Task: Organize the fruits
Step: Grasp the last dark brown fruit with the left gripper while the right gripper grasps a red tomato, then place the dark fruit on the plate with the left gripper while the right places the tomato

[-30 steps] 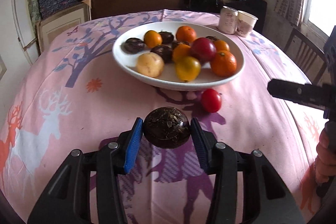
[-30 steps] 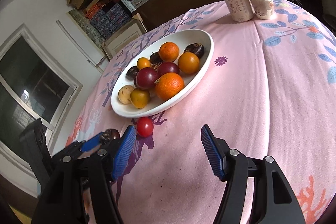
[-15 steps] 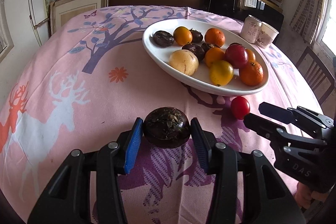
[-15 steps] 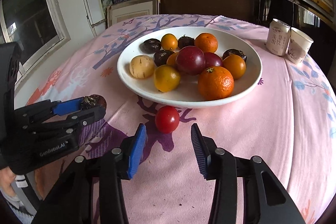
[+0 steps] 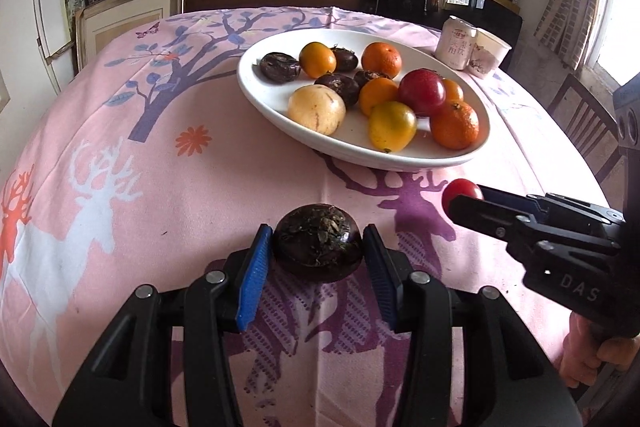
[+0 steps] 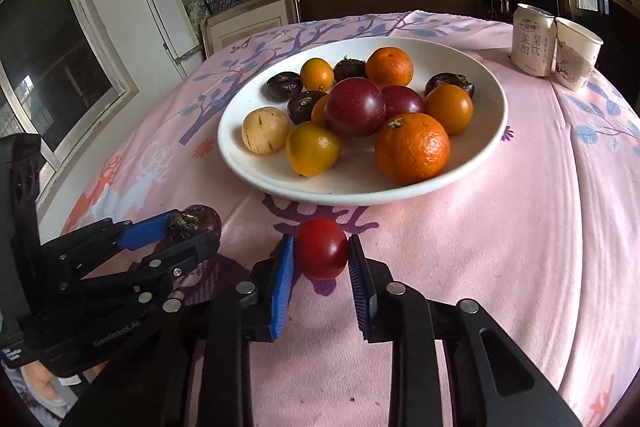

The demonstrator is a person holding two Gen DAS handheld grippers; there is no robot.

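Observation:
My left gripper [image 5: 318, 255] is shut on a dark brown water chestnut [image 5: 319, 242] and holds it just above the pink tablecloth; it also shows in the right wrist view [image 6: 196, 221]. My right gripper [image 6: 321, 259] has closed its blue pads around a small red tomato [image 6: 322, 249] lying on the cloth in front of the white oval plate [image 6: 486, 131]. The tomato also shows in the left wrist view [image 5: 461, 190], partly hidden by the right gripper's finger. The plate [image 5: 256, 89] holds several oranges, plums, dark chestnuts and a pale yellow fruit.
A drink can [image 6: 534, 41] and a paper cup [image 6: 576, 53] stand at the far right of the table. A wooden chair [image 5: 580, 123] is beside the table on the right. Shelves with boxes line the back wall.
My right gripper has moved forward to the red tomato and closed its fingers around it. My left gripper keeps its hold on the chestnut and has shifted slightly.

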